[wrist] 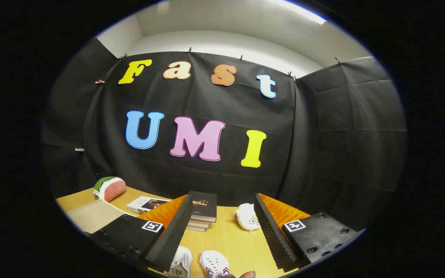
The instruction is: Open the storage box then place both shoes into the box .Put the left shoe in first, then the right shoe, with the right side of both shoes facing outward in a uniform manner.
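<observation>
Far off to the left of the gripper (pixel 222 241), a watermelon-slice toy (pixel 109 188) sits at the back of the yellow wooden surface (pixel 230 243), near the black cloth wall. Just ahead of the left finger lies a flat grey-beige panel (pixel 91 216); whether this is part of the storage box cannot be told. Beyond that finger's tip, a thin white booklet (pixel 145 204) lies flat on the surface.

The gripper is open, its 2 fingers spread wide with nothing held between them. The left finger (pixel 170 241) has a smooth dark pad and an orange backing; the right finger (pixel 270 235) shows a ridged dark pad.

Beyond the fingers, closer to the left one, a stack of books (pixel 203 210) with a dark cover on top rests on the surface. Closer to the right finger's tip lies a small white soft toy (pixel 247 217) with cartoon eyes.

Between the fingers, down near their base, 2 white shoes lie side by side: the left-hand shoe (pixel 180 262) just beside the left finger, the right-hand shoe (pixel 214 264) with red and blue markings near the middle. A fingertip (pixel 247 274) of a person shows just right of that shoe.
</observation>
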`<state>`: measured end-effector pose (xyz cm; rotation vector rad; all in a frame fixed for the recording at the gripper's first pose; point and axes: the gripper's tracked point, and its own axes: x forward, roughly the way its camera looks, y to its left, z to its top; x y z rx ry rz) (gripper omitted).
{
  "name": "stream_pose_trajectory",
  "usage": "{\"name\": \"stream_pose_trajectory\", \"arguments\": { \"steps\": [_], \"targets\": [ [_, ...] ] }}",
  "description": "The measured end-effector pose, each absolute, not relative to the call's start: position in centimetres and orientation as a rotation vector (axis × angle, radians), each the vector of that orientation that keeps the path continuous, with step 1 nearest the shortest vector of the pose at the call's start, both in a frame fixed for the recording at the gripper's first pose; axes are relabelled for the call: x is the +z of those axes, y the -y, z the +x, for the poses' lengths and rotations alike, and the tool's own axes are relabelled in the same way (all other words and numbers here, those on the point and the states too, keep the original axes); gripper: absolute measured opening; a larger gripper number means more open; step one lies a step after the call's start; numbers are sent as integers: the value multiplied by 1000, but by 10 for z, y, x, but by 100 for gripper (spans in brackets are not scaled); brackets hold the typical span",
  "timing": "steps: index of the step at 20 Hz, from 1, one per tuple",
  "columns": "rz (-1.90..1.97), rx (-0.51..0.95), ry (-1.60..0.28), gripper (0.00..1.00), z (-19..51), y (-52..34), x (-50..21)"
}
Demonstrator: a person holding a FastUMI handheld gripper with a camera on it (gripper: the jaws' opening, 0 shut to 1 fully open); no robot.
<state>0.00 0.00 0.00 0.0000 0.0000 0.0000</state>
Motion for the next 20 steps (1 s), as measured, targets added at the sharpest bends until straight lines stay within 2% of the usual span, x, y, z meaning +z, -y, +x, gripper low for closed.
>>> {"name": "stream_pose_trajectory", "arguments": {
  "steps": [20],
  "targets": [
    [-12,10,-23,97,-3,-20,-7]
  ]
}}
